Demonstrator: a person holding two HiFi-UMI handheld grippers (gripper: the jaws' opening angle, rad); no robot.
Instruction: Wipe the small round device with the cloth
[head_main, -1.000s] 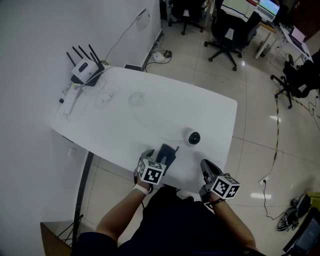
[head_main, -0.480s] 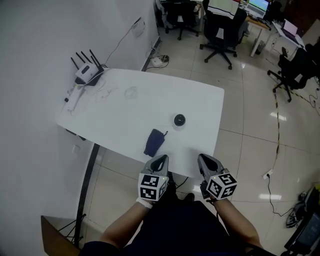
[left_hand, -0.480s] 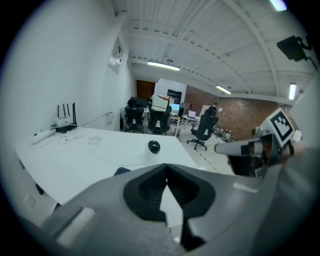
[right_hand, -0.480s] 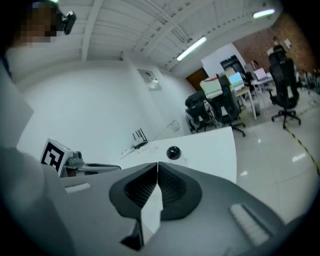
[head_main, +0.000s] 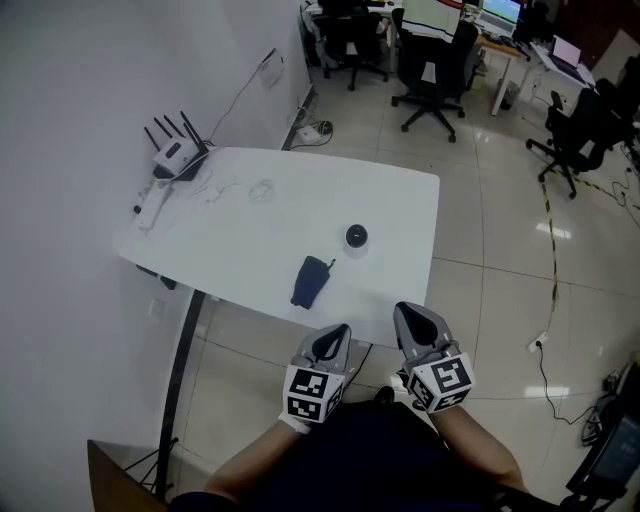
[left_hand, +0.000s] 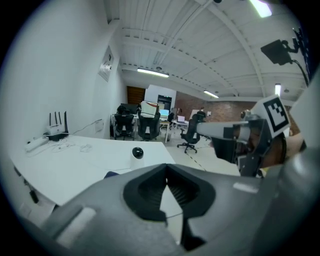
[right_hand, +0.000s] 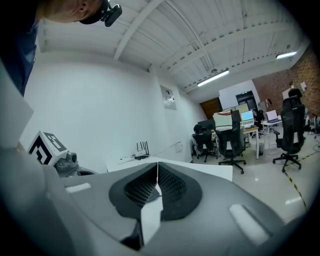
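Both hands are pulling back from the table (head_main: 250, 235) toward the lower centre of the head view. A second ago the left gripper (head_main: 334, 338) was sitting on the cloth (head_main: 311, 282) at the table's near edge, jaws wide. Now it is hanging over the floor, clear of the tabletop. Its jaws are resting shut on each other with nothing between them.

The right gripper (head_main: 413, 318) is doing the same beside it, with its jaws together and empty.

The cloth is lying loose, a dark bundle in mid-frame near the table's lower edge. The small round device (head_main: 356, 236) is standing upright just up and right of it, the two apart, and neither gripper is touching it.

Judgement: with the cloth released and both tools retreating, the wiping is looking finished. Any further pass would mean picking the cloth up again.
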